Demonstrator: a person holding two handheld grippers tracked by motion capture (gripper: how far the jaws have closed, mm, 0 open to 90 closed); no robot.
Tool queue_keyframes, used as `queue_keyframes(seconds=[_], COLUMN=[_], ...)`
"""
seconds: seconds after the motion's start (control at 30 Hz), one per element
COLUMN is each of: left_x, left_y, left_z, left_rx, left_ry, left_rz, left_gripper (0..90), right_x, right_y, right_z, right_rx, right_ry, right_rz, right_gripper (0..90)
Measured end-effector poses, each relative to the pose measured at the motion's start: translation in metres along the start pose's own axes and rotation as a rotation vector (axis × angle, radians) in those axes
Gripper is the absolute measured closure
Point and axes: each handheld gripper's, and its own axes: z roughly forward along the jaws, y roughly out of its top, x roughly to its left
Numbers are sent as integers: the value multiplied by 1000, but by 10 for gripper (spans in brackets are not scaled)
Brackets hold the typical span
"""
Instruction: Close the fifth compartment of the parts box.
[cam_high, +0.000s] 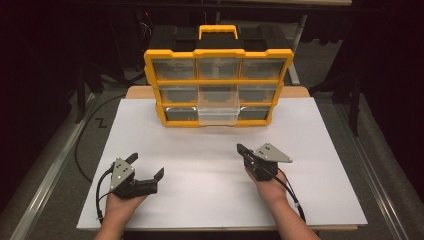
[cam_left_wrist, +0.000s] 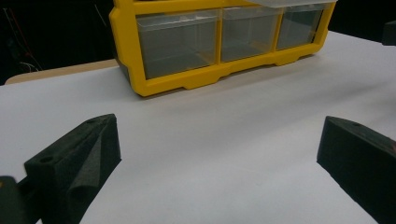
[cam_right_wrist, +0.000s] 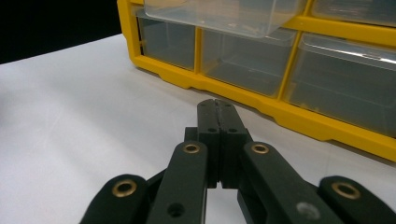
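I hold my left gripper (cam_high: 148, 167) with jaws spread and my right gripper (cam_high: 241, 148) with jaws pressed together, empty, both low over the white tabletop (cam_high: 200, 150) facing the yellow drawer organiser (cam_high: 218, 80), whose middle clear drawer (cam_high: 218, 104) juts forward, seemingly readied for access.

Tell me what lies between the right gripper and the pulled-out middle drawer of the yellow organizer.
Nothing visible does. Bare white tabletop runs from the right gripper to the pulled-out drawer of the organizer.

Two black handheld grippers, the left gripper (cam_high: 148, 166) and the right gripper (cam_high: 241, 148), each carry a grey three-cornered plate dotted with screws. Black cables trail from both. Brass-coloured pivot pins stud the right one's linkage.
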Motion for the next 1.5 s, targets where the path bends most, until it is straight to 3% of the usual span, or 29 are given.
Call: queue_keyframes(seconds=[0.57,0.77,1.5], left_x=[-1,-1,1], left_y=[0,0,0], left_z=[0,0,-1], left_rx=[-5,-5,-8], left_ry=[-4,-3,-4], left_rz=[5,3,0], left_gripper=[2,2,2], right_x=[7,8,11], right_y=[25,43,78], right_z=[25,32,40], right_rx=[-50,-77,-120], right_ry=[-8,-22,-50], right_rz=[-5,-21,-41], right_gripper=[900,900,900])
